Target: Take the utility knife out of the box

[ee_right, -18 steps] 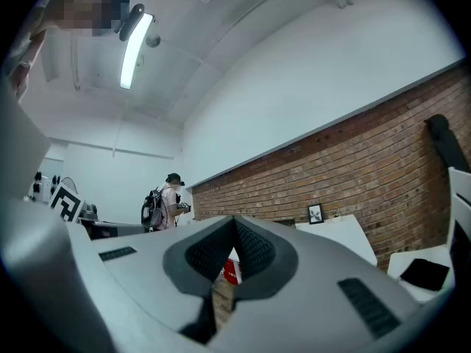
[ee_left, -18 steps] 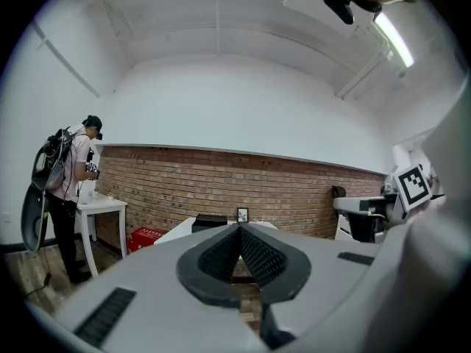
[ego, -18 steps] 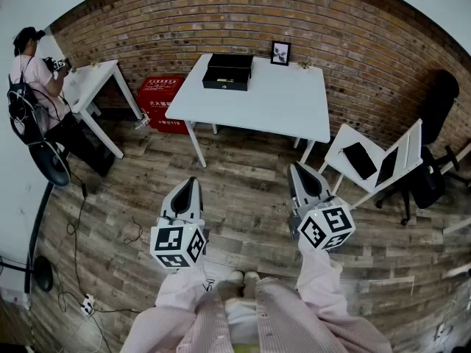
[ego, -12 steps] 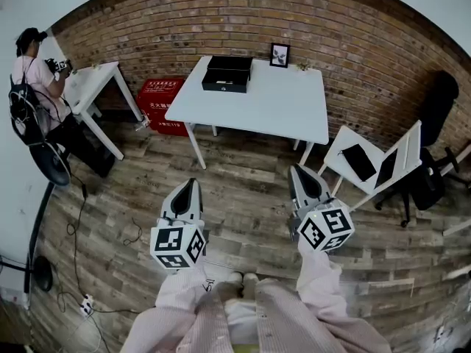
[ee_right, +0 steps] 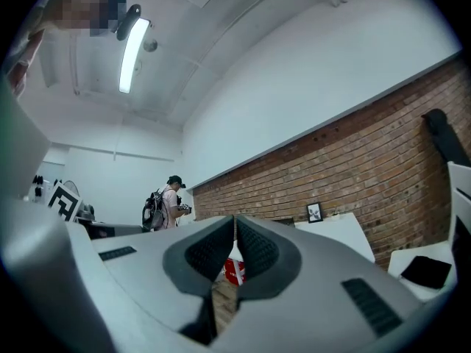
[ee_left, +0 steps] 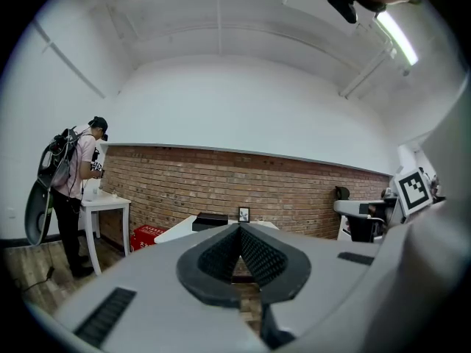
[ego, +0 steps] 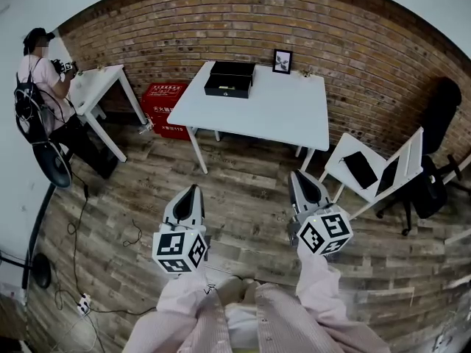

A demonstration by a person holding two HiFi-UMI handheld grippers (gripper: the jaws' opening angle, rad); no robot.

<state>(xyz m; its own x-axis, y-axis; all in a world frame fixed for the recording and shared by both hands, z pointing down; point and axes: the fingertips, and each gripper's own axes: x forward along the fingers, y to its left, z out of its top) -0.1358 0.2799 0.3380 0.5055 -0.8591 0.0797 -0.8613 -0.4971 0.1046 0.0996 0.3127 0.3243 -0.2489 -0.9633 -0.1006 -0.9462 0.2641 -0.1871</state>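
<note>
Resting on the white table, the black box lies well ahead of the left gripper and right gripper, both with jaws pressed together, empty.

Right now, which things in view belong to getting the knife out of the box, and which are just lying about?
Job: black box on the white table; left gripper and right gripper, both shut, empty; knife not visible.
Lying about: picture frame, red crate, side table, white chair.
</note>
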